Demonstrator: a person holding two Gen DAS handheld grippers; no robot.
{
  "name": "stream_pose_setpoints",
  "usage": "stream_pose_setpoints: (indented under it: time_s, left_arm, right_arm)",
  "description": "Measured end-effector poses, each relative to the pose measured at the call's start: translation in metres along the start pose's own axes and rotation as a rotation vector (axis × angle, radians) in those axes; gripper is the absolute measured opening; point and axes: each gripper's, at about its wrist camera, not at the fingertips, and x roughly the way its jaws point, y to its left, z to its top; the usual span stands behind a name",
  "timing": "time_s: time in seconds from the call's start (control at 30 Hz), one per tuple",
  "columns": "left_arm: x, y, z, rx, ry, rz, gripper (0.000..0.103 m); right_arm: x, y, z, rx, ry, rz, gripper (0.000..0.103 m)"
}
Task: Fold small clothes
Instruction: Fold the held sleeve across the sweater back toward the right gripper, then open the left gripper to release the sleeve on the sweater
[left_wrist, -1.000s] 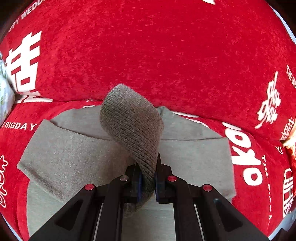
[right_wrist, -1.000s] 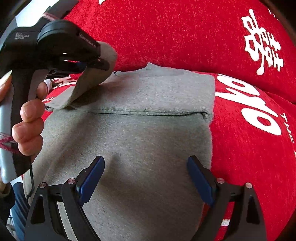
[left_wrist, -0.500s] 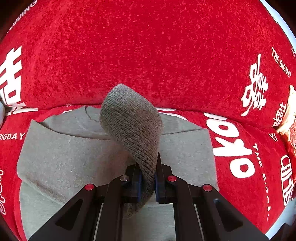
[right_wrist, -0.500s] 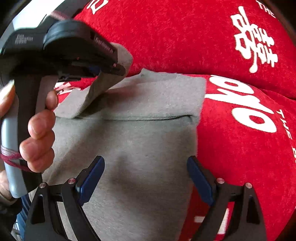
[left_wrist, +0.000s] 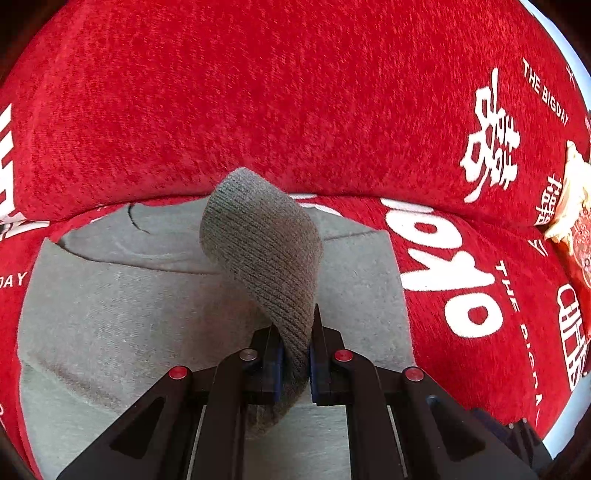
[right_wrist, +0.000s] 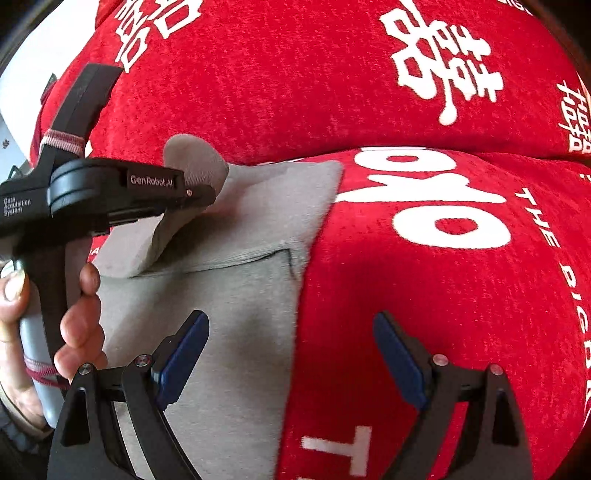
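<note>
On the red cover, left to right:
left hand (right_wrist: 55, 317): wrapped around the grey handle of the left gripper, far left of the right wrist view; fingers curled on the front of the grip.
left gripper (left_wrist: 294, 354): clamped tight on the ribbed cuff (left_wrist: 266, 254) of the grey sweater; cuff end pinched between the blue pads, rest of the cuff curls up and forward above the garment. Also seen from the side in the right wrist view (right_wrist: 201, 194), body marked "GenRobot.AI".
sleeve (right_wrist: 147, 243): lifted off the body of the garment, runs from the folded shoulder area up to the clamped cuff.
grey sweater (left_wrist: 110, 295): lies flat on the seat, collar end toward the backrest; upper part shows a fold line across its width; right edge is straight, red cloth right beside it.
right gripper (right_wrist: 291, 354): fingers spread wide, gripping nothing; left blue pad (right_wrist: 181, 363) is over the grey fabric, right pad over bare red cloth, so the sweater's right edge passes between them. Cannot tell if the pads touch the surface.
red cover (left_wrist: 295, 92): plush, white characters and "THE BIGDAY" lettering; spans seat and backrest.
far right: pale crumpled object (left_wrist: 570, 199) on the cover, at the left wrist view's edge; too cropped to identify.
</note>
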Motion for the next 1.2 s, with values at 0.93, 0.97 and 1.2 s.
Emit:
stream_pose_setpoints:
  time_s: [0.93, 0.97, 1.2]
  left_arm:
    - [0.03, -0.017, -0.01, 0.008, 0.011, 0.003, 0.088]
    - [0.031, -0.017, -0.01, 0.011, 0.023, -0.01, 0.088]
    - [-0.006, 0.019, -0.007, -0.027, -0.045, -0.064, 0.088]
  right_arm:
    - [0.01, -0.013, -0.002, 0.037, 0.036, -0.054, 0.093]
    - [0.01, -0.013, -0.002, 0.036, 0.035, -0.056, 0.093]
    - [0.009, -0.019, 0.002, 0.052, 0.014, -0.09, 0.093]
